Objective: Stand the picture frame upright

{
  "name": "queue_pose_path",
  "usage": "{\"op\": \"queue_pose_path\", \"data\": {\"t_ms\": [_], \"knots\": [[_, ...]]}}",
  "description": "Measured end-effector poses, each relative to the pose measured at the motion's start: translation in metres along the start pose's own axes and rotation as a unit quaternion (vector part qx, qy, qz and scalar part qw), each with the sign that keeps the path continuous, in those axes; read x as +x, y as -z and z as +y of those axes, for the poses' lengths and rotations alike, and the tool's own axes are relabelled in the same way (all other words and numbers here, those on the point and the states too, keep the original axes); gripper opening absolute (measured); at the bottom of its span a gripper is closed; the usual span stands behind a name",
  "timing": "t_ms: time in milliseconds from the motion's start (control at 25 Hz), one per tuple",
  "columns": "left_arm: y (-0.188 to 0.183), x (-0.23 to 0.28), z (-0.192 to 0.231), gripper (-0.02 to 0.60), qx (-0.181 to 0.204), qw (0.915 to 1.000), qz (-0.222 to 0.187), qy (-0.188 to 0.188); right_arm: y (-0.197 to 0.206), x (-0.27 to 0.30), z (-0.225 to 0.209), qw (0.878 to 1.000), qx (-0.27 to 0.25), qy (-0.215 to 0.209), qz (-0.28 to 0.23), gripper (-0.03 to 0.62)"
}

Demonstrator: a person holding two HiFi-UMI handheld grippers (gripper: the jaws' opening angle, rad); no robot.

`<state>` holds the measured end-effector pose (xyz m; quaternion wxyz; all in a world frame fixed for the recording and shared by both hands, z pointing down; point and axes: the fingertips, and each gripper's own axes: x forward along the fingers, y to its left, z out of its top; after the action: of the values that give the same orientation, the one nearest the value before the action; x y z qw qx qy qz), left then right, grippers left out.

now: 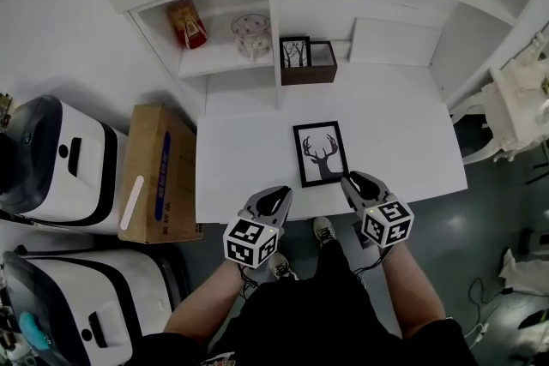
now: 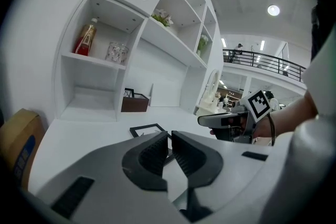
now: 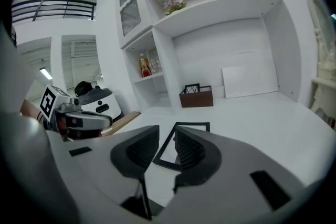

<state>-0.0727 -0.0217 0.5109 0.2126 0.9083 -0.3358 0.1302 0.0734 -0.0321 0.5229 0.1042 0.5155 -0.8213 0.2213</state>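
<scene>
Black picture frame with a deer-head print (image 1: 321, 153) lies flat on the white table (image 1: 249, 150), with both grippers at its near end.
In the head view the frame sits at the centre of the picture, face up, close to the table's lower edge and well below the brown open box (image 1: 309, 69) at the foot of the white shelf unit (image 1: 214, 30). The left gripper (image 1: 276, 195) hovers just lower left of the frame, its jaws closed together and empty. The right gripper (image 1: 353, 180) has its tip beside the frame's lower right corner, with its jaws partly apart, and it grips nothing.
</scene>
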Motion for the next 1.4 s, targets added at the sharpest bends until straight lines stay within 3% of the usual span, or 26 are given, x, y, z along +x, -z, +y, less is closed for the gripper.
{"op": "queue_pose_path", "data": {"t_ms": [320, 600, 840, 1400], "knots": [[0.006, 0.043, 0.007, 0.134, -0.029, 0.9994, 0.018, -0.010, 0.020, 0.039, -0.045, 0.997, 0.024, -0.028, 0.066, 0.124], [0.030, 0.082, 0.024, 0.179, -0.048, 0.9969, 0.051, -0.035, 0.047, 0.072, -0.078, 0.990, 0.047, -0.041, 0.128, 0.143], [0.045, 0.107, 0.039, 0.198, -0.072, 0.9935, 0.067, -0.058, 0.064, 0.093, -0.094, 0.981, 0.072, -0.060, 0.171, 0.166], [0.060, 0.141, 0.073, 0.199, -0.113, 0.9859, 0.080, -0.094, 0.080, 0.123, -0.114, 0.967, 0.102, -0.081, 0.217, 0.167]]}}
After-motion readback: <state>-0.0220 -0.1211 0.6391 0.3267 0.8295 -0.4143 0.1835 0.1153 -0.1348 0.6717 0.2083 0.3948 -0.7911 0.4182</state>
